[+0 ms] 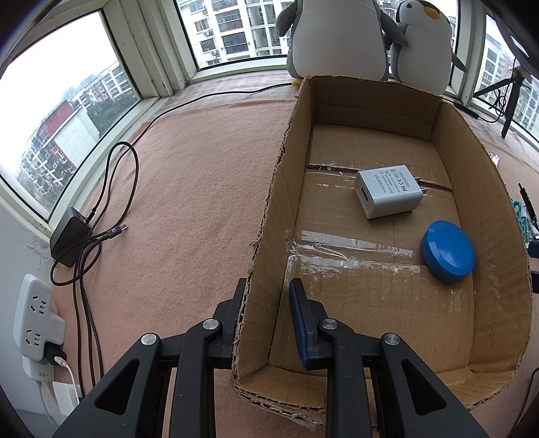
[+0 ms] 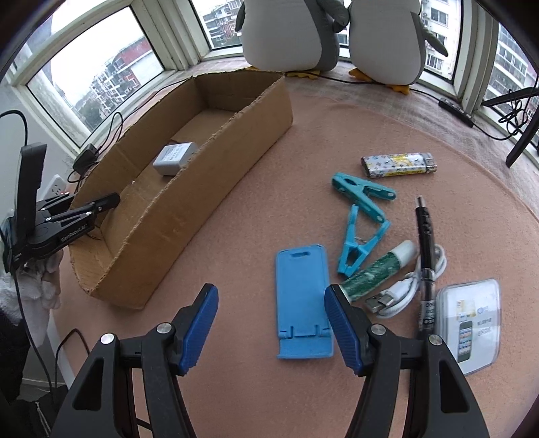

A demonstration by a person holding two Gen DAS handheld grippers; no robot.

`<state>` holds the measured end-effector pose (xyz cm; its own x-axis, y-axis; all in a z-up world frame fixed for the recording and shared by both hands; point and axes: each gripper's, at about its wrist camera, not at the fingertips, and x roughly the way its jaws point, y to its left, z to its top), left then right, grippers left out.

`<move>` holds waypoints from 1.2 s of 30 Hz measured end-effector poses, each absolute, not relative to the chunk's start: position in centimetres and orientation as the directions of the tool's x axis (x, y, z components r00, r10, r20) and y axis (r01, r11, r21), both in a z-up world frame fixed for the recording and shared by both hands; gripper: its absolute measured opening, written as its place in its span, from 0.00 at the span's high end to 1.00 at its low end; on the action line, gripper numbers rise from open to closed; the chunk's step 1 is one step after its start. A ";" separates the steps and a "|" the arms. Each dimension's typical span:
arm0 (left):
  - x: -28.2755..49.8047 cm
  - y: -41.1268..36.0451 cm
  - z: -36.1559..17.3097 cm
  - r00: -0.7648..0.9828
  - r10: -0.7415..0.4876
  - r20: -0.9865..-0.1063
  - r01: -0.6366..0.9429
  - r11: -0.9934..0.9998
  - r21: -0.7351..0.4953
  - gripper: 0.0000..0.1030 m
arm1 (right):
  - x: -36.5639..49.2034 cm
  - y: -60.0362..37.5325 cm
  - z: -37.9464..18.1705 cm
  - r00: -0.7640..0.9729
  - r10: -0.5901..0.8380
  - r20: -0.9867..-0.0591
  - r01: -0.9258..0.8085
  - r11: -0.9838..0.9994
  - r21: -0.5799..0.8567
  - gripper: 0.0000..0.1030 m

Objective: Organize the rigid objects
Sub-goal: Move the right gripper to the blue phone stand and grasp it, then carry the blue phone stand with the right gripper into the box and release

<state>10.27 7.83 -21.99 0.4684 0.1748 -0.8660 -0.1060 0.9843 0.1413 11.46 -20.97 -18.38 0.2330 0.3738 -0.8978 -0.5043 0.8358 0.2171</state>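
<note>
An open cardboard box [image 1: 370,101] lies on the pink cloth, holding a grey charger [image 1: 387,192] and a round blue lid [image 1: 448,251]. My left gripper [image 1: 268,284] is shut on the box's near left wall, one finger outside and the blue pad inside. From the right wrist view the box [image 2: 202,202], the charger [image 2: 175,158] and the left gripper [image 2: 101,205] sit at the left. My right gripper [image 2: 269,293] is open just above the cloth. A blue phone stand [image 2: 301,300] lies flat between its fingers, close to the right pad.
To the right of the stand lie two teal clothespins [image 2: 360,242], a lighter [image 2: 399,165], a green glue stick [image 2: 377,269], a black pen [image 2: 425,252], a white USB cable [image 2: 404,293] and a clear plastic case [image 2: 468,326]. Plush penguins [image 2: 289,30] stand by the window. A power strip [image 1: 37,320] and cables lie left.
</note>
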 end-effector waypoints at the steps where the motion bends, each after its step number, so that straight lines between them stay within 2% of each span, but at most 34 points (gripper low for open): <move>1: 10.3 7.8 -22.0 0.468 0.175 -0.866 -0.106 0.984 0.142 0.76 | 11.4 -20.8 -18.5 0.227 0.372 -0.900 -0.507 0.834 0.217 0.40; 20: 10.2 7.9 -22.0 0.470 0.174 -0.865 -0.106 0.984 0.141 0.76 | 11.2 -22.3 -19.8 0.229 0.319 -0.920 -0.392 0.895 0.212 0.40; 29: 10.1 8.1 -21.9 0.471 0.174 -0.865 -0.108 0.984 0.139 0.76 | 11.5 -19.5 -20.1 0.268 0.234 -0.935 -0.435 0.895 0.099 0.40; 33: 10.1 8.1 -21.9 0.471 0.174 -0.865 -0.108 0.984 0.139 0.76 | 11.3 -19.1 -20.1 0.289 0.182 -0.940 -0.464 0.885 0.029 0.53; 36: 10.1 8.1 -22.0 0.472 0.174 -0.864 -0.108 0.984 0.139 0.76 | 11.1 -19.4 -20.0 0.286 0.180 -0.941 -0.465 0.885 0.028 0.62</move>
